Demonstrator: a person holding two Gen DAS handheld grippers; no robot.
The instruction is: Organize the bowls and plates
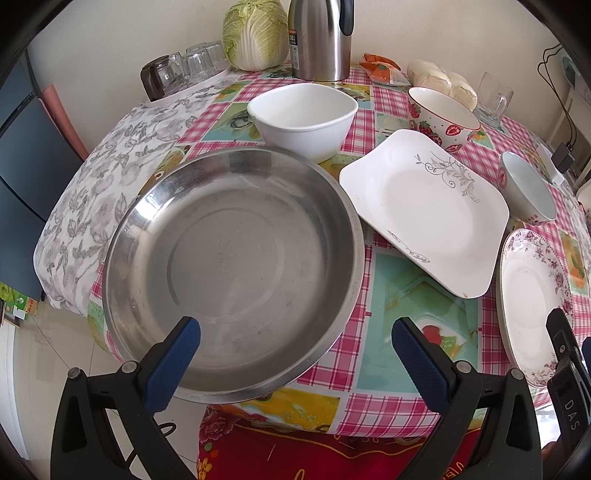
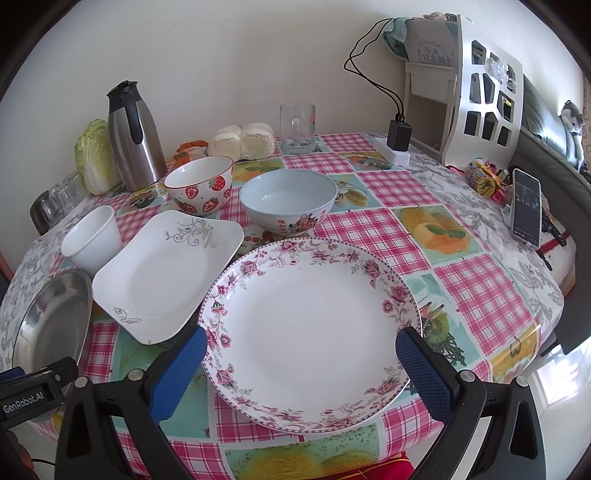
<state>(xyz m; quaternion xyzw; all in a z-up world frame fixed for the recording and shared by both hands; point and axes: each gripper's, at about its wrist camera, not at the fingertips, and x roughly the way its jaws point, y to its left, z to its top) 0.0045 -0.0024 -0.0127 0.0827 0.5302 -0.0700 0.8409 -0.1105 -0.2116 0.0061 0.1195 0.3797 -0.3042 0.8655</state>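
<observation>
A steel plate (image 1: 232, 254) lies at the table's near left edge; it also shows in the right wrist view (image 2: 51, 317). My left gripper (image 1: 295, 332) is open, its left finger over the steel plate's near rim. A square white plate (image 1: 424, 210) (image 2: 166, 269) lies in the middle. A floral round plate (image 2: 310, 332) (image 1: 532, 302) lies at the near right. My right gripper (image 2: 301, 343) is open, a finger at each side of the floral plate. Behind stand a white bowl (image 1: 303, 118) (image 2: 92, 240), a strawberry bowl (image 1: 443, 118) (image 2: 199, 188) and a pale blue bowl (image 2: 288, 199) (image 1: 528, 192).
At the back stand a steel thermos (image 2: 135, 136), a cabbage (image 1: 255, 33), upturned glasses (image 1: 184, 70), buns (image 2: 243, 142), a glass mug (image 2: 297, 127) and a power strip with charger (image 2: 397, 144). A phone (image 2: 526, 206) stands at the right by a white rack (image 2: 480, 96).
</observation>
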